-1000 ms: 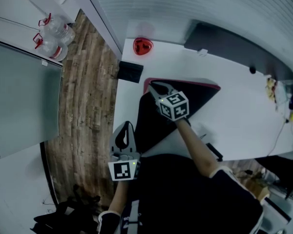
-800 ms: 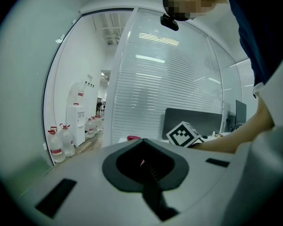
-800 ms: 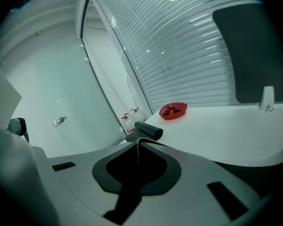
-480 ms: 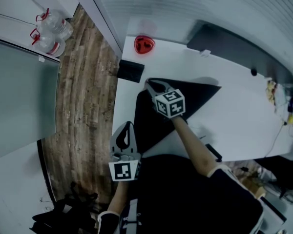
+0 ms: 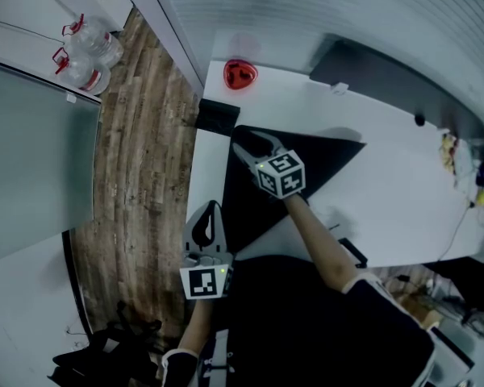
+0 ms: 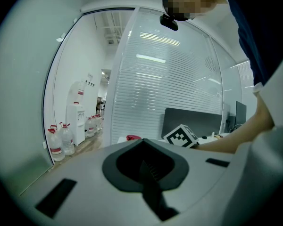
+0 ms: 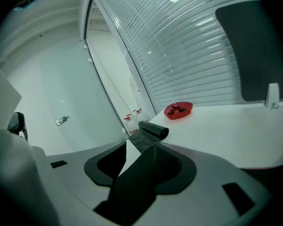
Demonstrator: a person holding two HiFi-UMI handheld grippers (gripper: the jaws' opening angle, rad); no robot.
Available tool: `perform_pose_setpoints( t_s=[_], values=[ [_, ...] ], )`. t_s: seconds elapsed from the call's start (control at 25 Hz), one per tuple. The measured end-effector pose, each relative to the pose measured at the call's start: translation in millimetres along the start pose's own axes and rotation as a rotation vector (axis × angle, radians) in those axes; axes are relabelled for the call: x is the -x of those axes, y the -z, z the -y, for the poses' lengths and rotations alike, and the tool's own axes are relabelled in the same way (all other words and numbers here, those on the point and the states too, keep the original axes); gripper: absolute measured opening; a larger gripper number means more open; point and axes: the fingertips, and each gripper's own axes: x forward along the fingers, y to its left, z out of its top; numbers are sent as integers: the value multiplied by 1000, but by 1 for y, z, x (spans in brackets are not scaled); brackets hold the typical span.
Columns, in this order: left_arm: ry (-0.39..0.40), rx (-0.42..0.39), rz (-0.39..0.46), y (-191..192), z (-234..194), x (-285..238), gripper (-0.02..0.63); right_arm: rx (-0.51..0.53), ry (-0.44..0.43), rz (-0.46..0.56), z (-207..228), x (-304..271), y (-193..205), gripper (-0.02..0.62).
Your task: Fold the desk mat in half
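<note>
- At the left end of the white table (image 5: pixel 387 192): right gripper (image 5: pixel 254 145) tilted down, just spreading open, folded black desk mat (image 5: pixel 323 156) loose between.
- Off the table edge: left gripper (image 5: pixel 207 228) clenched, empty.
- Below: wooden plank floor (image 5: pixel 137 176).

Black desk mat (image 5: pixel 327 156), white table (image 5: pixel 387 184), red dish (image 5: pixel 239 74).

Red dish (image 5: pixel 239 74) on white table (image 5: pixel 387 208) corner, black box (image 5: pixel 217 118) nearby, water bottles (image 5: pixel 85 51) on wooden floor (image 5: pixel 141 176)
</note>
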Motion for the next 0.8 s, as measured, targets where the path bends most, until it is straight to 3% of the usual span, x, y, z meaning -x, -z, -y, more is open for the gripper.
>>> perform_pose_setpoints(
  t_s=[0.56, 0.68, 0.8],
  values=[
    [8, -4, 2, 1, 1, 1, 2, 0, 37, 27, 5, 1, -1, 154],
    [8, -3, 9, -1, 0, 1, 2, -5, 71, 47, 13, 4, -3, 67],
    [9, -8, 17, -2, 0, 2, 2, -9, 88, 50, 16, 6, -3, 34]
  ],
)
